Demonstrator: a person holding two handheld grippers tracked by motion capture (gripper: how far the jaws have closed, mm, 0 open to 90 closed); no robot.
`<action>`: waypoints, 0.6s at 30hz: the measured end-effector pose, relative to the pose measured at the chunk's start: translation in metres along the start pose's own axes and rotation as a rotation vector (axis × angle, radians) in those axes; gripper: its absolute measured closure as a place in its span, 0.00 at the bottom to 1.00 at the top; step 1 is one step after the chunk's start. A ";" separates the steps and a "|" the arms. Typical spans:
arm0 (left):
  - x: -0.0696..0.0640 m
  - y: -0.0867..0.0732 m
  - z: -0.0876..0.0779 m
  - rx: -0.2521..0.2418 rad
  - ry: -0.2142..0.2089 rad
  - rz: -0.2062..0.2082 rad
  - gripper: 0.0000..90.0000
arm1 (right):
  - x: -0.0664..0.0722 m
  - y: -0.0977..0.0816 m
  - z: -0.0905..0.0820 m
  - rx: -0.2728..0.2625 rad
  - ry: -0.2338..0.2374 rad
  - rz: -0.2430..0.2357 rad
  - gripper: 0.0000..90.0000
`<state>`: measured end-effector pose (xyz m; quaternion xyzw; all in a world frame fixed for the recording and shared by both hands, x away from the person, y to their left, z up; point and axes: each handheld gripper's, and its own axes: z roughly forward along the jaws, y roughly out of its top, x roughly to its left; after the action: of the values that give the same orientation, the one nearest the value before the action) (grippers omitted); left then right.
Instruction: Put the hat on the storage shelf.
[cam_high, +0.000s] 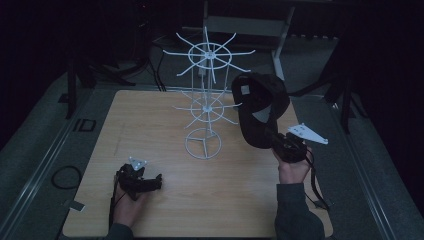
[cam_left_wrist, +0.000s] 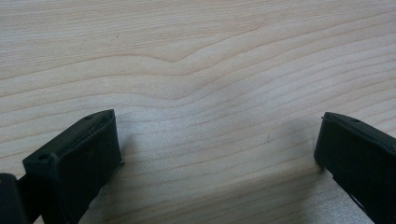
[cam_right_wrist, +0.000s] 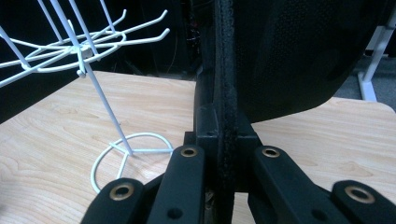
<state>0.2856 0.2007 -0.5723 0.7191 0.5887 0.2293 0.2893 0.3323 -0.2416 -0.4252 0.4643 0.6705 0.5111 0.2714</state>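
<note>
My right gripper (cam_high: 274, 136) clamps black cap (cam_high: 260, 107) by brim, at 3 o'clock of white rack (cam_high: 205, 100); hanging remains. Left gripper (cam_high: 159, 181) fingers open, idle on counter (cam_high: 165, 125).

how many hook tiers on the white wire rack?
2: the upper tier tops the white rack; the lower tier sits midway, beside the black cap held by the right gripper.

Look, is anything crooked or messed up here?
Nothing looks broken or spilled. The white wire rack stands upright on the wooden table. The right tool pinches a black cap up in the air beside it. The left tool rests open on the table.
</note>
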 end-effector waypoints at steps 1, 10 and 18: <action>0.000 0.000 0.000 0.000 0.000 0.000 0.00 | 0.000 0.000 0.000 -0.002 0.001 -0.003 0.96; 0.000 0.000 0.000 0.001 0.000 0.000 0.00 | 0.002 0.007 -0.004 -0.022 -0.004 -0.019 0.96; 0.000 0.000 0.000 0.000 0.000 -0.001 0.00 | 0.002 0.012 -0.007 -0.037 -0.008 -0.024 0.96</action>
<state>0.2855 0.2007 -0.5723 0.7188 0.5890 0.2291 0.2896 0.3296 -0.2422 -0.4112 0.4531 0.6652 0.5184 0.2889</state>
